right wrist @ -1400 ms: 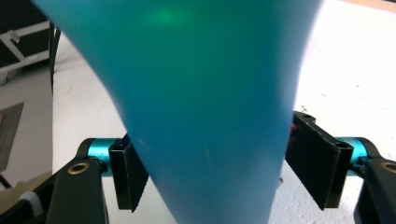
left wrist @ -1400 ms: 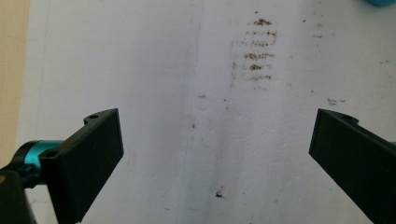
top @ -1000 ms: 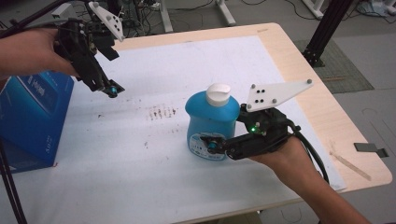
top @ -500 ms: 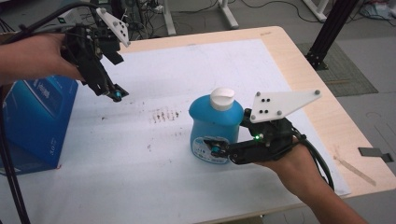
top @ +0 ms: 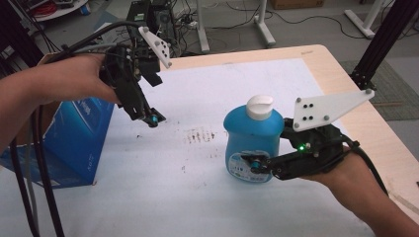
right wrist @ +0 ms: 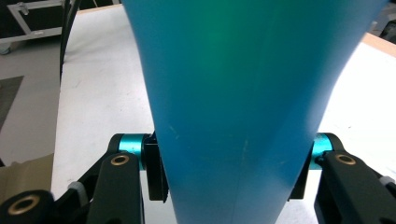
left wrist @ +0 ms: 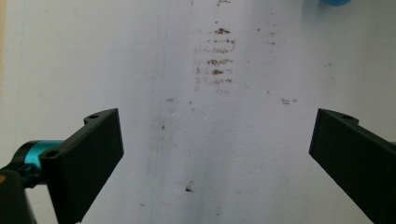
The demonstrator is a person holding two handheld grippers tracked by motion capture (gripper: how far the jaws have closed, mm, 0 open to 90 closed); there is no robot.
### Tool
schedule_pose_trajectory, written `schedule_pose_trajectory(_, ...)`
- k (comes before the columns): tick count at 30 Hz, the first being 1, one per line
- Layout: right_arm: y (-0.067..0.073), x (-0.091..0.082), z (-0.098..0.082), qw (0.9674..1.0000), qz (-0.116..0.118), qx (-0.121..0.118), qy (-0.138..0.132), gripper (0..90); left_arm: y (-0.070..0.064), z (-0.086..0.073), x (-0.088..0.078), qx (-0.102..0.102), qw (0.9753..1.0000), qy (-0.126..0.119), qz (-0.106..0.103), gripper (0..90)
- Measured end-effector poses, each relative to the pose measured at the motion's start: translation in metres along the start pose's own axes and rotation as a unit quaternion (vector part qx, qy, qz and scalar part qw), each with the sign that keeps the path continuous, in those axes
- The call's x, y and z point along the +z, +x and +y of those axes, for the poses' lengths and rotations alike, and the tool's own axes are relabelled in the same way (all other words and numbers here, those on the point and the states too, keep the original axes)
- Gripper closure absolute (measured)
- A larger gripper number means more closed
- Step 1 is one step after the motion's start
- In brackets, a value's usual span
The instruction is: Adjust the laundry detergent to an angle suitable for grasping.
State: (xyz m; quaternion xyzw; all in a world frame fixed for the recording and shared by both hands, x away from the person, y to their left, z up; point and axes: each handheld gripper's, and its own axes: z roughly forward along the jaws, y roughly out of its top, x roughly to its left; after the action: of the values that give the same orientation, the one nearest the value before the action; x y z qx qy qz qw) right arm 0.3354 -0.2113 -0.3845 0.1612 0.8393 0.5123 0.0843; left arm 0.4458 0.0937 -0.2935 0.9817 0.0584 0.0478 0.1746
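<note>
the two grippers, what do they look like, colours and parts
Both grippers are black, with flat black jaws and teal metal fittings near the jaw mounts. The left gripper and the right gripper each carry a pale grey three-cornered plate dotted with dark holes. Brass-coloured rivets show in the right gripper view. A small green light glows on the right one. Thick black cables trail from the left.

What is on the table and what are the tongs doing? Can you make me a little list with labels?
main thing: blue bottle with a white cap, standing upright
right tongs: shut on the blue bottle, squeezing its lower part from both sides
left tongs: open, nothing between them, held above the white sheet
table cover: white sheet with a patch of brown smudges
also there: blue box at the left edge of the table
bottle and box: well apart
</note>
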Motion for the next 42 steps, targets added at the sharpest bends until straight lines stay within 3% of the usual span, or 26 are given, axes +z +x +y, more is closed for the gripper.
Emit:
schedule_pose_trajectory(4,-0.009,0.001,0.004,0.9999,0.01,0.005,0.004,46.7,-0.01,0.007,-0.007,0.005,0.9999,-0.009,-0.014,2.9)
schedule_pose_trajectory(18,-0.018,0.006,0.034,0.9985,0.049,-0.02,0.014,46.7,-0.038,0.029,-0.027,0.04,0.9985,-0.008,-0.036,2.9)
schedule_pose_trajectory(30,-0.022,0.022,0.053,0.995,0.084,-0.045,0.03,46.7,-0.041,0.039,-0.036,0.038,0.9976,-0.007,-0.058,2.9)
schedule_pose_trajectory(42,-0.016,0.05,0.067,0.9904,0.114,-0.063,0.047,46.7,-0.054,0.058,-0.044,0.062,0.9956,-0.01,-0.07,2.9)
